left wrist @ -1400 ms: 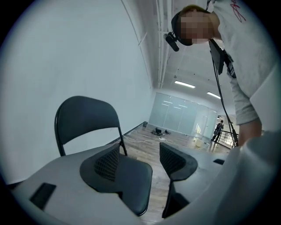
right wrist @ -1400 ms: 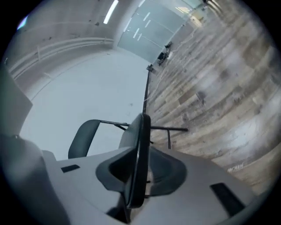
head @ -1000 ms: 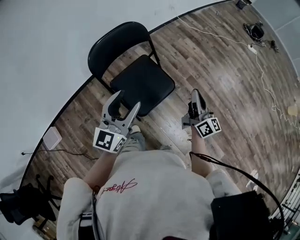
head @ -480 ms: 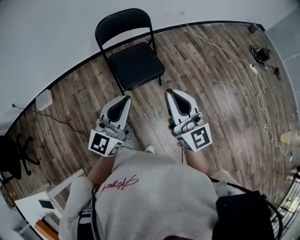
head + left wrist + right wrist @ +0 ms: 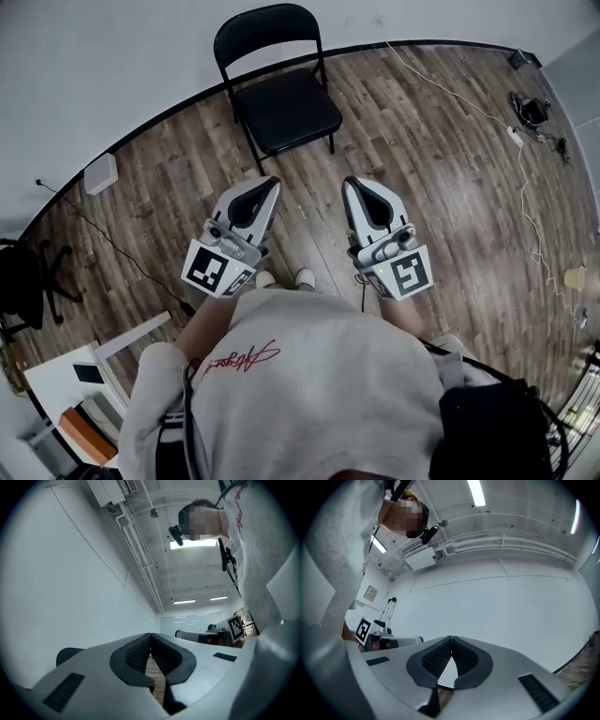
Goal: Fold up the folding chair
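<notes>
Looking down on a big wood floor (image 5: 441, 187) with a white wall (image 5: 94, 75) curving along the top. Got a black folding chair (image 5: 286, 108) parked right at that wall, top middle, unfolded with the seat flat. Backrest on the wall side, seat front aimed down toward the grey sweatshirt (image 5: 300, 375), angled a touch to the right. Standing on its legs, well apart from both claws. Holding the left gripper (image 5: 267, 185) and right gripper (image 5: 354, 183) out front side by side, near each other, tips aimed toward the chair, marker cubes (image 5: 217, 269) nearest the body. Both pressed tight together in the gripper views, nothing pinched. Also a pair of shoes (image 5: 305, 277) poking out just below.
</notes>
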Motion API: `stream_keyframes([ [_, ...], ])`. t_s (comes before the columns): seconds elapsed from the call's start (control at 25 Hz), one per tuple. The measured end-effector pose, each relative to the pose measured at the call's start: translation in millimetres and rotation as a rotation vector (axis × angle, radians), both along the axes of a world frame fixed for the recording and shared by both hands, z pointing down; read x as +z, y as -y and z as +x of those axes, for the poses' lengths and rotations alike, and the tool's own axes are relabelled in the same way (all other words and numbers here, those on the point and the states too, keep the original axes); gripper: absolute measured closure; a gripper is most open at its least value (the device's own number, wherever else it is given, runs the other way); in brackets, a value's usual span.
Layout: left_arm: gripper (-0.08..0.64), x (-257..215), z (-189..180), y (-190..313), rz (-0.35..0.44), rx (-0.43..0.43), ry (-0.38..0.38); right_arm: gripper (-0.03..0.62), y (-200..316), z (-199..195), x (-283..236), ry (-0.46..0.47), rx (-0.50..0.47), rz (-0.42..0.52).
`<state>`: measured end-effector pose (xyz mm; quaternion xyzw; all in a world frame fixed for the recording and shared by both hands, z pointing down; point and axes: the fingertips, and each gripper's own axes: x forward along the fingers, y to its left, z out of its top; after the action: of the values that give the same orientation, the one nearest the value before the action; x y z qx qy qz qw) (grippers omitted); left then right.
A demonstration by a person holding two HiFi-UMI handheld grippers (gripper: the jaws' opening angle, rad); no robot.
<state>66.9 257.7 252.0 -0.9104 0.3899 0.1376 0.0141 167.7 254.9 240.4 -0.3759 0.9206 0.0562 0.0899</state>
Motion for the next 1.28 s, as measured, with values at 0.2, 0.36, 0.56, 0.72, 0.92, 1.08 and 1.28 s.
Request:
stream_keyframes([
  [0.2,0.543,6,-8,-9,-0.039,0.015,-0.009,0.577,-8,-20,-3,-0.016,-0.013,0.004],
  [0.36,0.543,-1,-5,-13,-0.016,0.03,0.004,0.577,-6,-24,-6,-0.041,-0.006,0.019],
  [0.56,0.543,1,-4,-15,-0.019,0.046,0.01,0.577,-8,-24,-8,-0.027,0.005,0.016],
  [0.72,0.543,0,-4,-17,-0.016,0.049,0.0,0.577,-10,-25,-5,-0.038,0.01,0.011],
  [0.92,0.543,1,-1,-19,-0.017,0.049,-0.011,0.577,-15,-19,-2,-0.032,0.022,-0.005],
  [1.08,0.543,1,3,-25,-0.018,0.057,-0.013,0.577,-21,-18,-4,-0.027,0.024,-0.001],
  [1.28,0.543,-1,4,-31,-0.015,0.059,-0.011,0.577,-29,-21,-8,-0.009,-0.001,0.003],
])
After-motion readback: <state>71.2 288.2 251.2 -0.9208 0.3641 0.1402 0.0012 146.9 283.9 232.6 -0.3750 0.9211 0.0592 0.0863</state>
